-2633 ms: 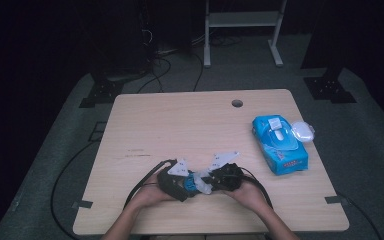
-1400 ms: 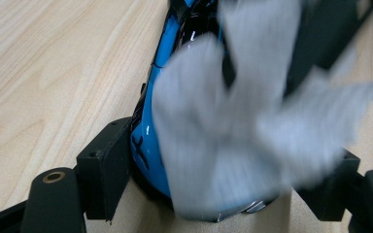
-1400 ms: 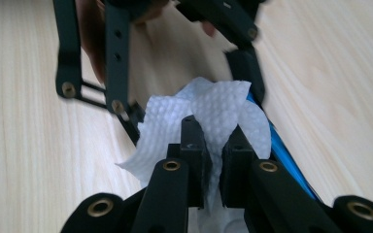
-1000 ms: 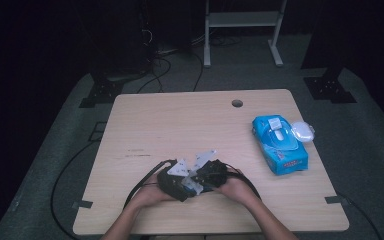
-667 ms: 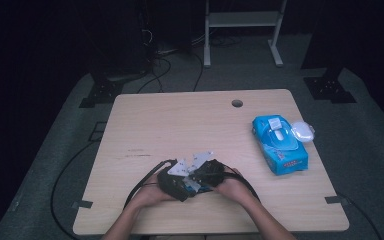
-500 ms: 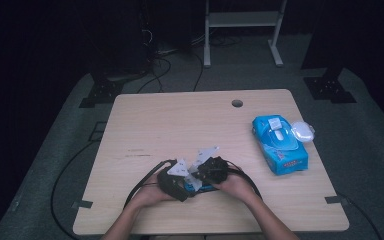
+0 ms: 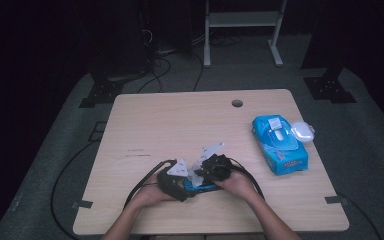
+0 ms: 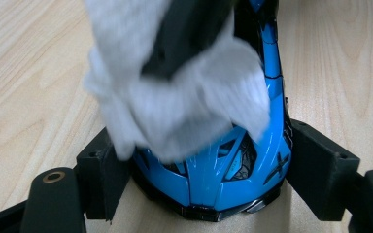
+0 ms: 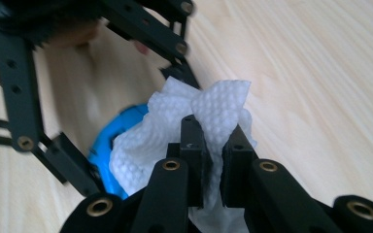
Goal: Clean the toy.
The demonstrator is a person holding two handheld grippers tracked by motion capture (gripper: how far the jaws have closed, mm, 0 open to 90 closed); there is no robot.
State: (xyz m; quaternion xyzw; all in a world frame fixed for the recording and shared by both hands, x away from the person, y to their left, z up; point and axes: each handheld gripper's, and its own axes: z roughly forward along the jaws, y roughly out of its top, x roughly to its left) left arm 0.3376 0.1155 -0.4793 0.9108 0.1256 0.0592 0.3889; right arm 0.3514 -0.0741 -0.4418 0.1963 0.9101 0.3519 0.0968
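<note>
Near the table's front edge, my left gripper is shut on a blue computer mouse, its pads on the mouse's two sides. In the left gripper view the mouse sits between the black pads, with a white wipe draped over its top. My right gripper is shut on that wipe and presses it down on the mouse. In its own view the right gripper pinches the wipe's bunched middle.
A blue pack of wet wipes lies at the right side of the table, with a small white case beside it. A round cable hole is at the back. Black cables trail off the front left.
Since the earliest frame the right gripper has moved left with the wipe onto the mouse. Over the last second it shifts only slightly there. The left gripper has stayed put.
</note>
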